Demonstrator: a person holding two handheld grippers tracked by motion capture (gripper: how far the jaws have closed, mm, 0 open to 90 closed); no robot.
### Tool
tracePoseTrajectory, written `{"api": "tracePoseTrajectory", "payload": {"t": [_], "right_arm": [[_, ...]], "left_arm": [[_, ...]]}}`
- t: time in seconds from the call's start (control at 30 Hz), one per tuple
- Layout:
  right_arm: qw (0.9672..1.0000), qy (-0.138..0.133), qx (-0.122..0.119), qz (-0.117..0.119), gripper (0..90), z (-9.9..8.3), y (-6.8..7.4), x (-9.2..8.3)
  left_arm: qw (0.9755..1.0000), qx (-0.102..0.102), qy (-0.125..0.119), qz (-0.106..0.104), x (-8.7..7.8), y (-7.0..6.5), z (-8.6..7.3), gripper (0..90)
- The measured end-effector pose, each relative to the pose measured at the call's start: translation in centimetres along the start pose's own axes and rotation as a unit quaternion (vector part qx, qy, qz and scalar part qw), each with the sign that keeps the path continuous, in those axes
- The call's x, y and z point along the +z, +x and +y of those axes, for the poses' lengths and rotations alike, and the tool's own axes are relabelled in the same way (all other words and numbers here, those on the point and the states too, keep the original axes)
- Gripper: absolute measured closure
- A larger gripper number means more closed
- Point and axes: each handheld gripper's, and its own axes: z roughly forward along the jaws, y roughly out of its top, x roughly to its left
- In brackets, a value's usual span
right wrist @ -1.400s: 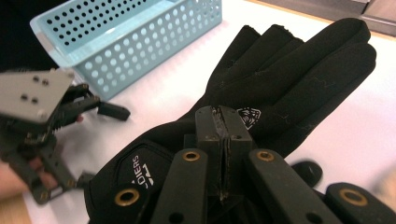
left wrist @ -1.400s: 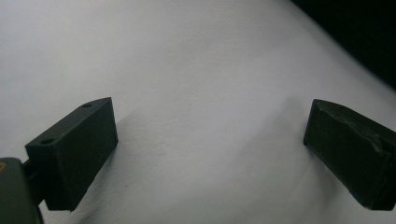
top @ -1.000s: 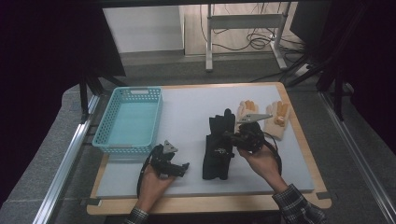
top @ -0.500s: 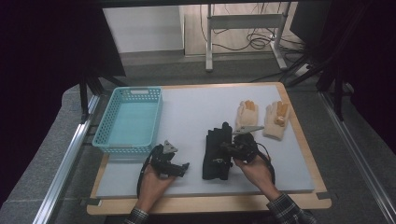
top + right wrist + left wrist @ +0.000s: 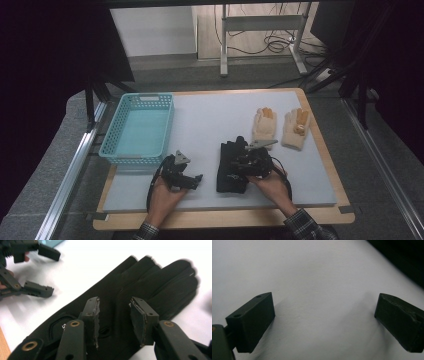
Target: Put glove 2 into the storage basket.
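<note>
High view: white table mat (image 5: pixel 210 125) on a wooden board carries everything, largest first. Turquoise basket (image 5: pixel 137 131) sits at the far left, empty, its open top an easy drop target, so it probably serves as the bin for the gloves. Black gloves (image 5: pixel 231 167), apparently a stacked pair lying flat, sit in the near middle, fingers pointing away from the person. Two cream gloves (image 5: pixel 280 127) with orange fingertips lie side by side further back to the right, well apart from the black ones and untouched.

Right gripper (image 5: pixel 250 161) is directly over the black gloves. Right gripper view: black glove (image 5: pixel 150 290) lies palm-flat beneath the jaws, cuff end nearest the camera. Jaws have just been opening and now stand partly apart, straddling the palm area near the cuff. The pads do not pinch any fabric, so the gripper is released, not grasping. Judgement: this spacing suits a pinch on a fold of the top layer, and coming down near the cuff gives thicker material to bite.

Left gripper (image 5: pixel 180 175) rests low on the bare mat between basket and black gloves. Left gripper view: jaws wide apart over plain white surface, nothing between them. Judgement: it is parked clear, out of the right hand's path.
</note>
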Motion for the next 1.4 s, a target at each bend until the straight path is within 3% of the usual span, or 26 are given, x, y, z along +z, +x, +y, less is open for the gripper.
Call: {"api": "tracePoseTrajectory", "payload": {"t": [0.2,0.23,0.27,0.37,0.47,0.67,0.77,0.87,1.07,1.23,1.4], "right_arm": [[0.9999,-0.006,-0.007,-0.008,63.1,0.0,-1.2,-1.6],[0.9999,0.000,-0.008,-0.009,71.1,-0.4,-1.6,-2.0],[0.9999,0.000,-0.008,-0.009,71.1,-0.4,-1.6,-2.0],[0.9997,0.017,-0.013,-0.009,82.6,-1.7,-2.0,-2.2],[0.9995,0.028,-0.012,-0.005,85.6,-2.7,-2.1,-2.3],[0.9992,0.035,-0.019,0.007,86.3,-4.1,-1.9,-2.6],[0.9986,0.044,-0.022,0.016,86.3,-4.9,-1.4,-2.4],[0.9983,0.047,-0.026,0.021,86.3,-5.1,-0.9,-1.9],[0.9981,0.043,-0.028,0.035,85.5,-4.9,-0.2,-1.0],[0.9977,0.038,-0.035,0.045,83.9,-4.4,0.6,0.0],[0.9975,0.032,-0.038,0.050,83.3,-3.8,1.1,1.1]], "left_arm": [[1.0000,0.000,0.000,0.000,0.0,0.0,0.0,3.3],[1.0000,0.001,0.001,0.000,0.0,0.0,0.0,3.3],[1.0000,0.001,0.001,0.000,0.0,0.0,0.0,3.3],[1.0000,0.001,0.002,-0.001,0.0,0.0,0.0,3.3],[1.0000,0.001,0.001,-0.001,0.0,0.0,0.0,3.3],[1.0000,-0.002,0.001,-0.002,-0.1,0.1,0.0,3.5],[0.9999,-0.013,-0.009,-0.001,-0.3,0.3,-0.1,3.4],[0.9999,-0.016,-0.001,0.004,-0.6,0.4,-0.4,3.5],[0.9998,-0.016,0.007,0.007,-1.2,0.7,-1.0,4.0],[0.9997,-0.004,0.018,0.018,-2.0,1.1,-1.5,3.7],[0.9995,-0.006,0.003,0.032,-2.4,2.0,-2.3,1.9]]}}
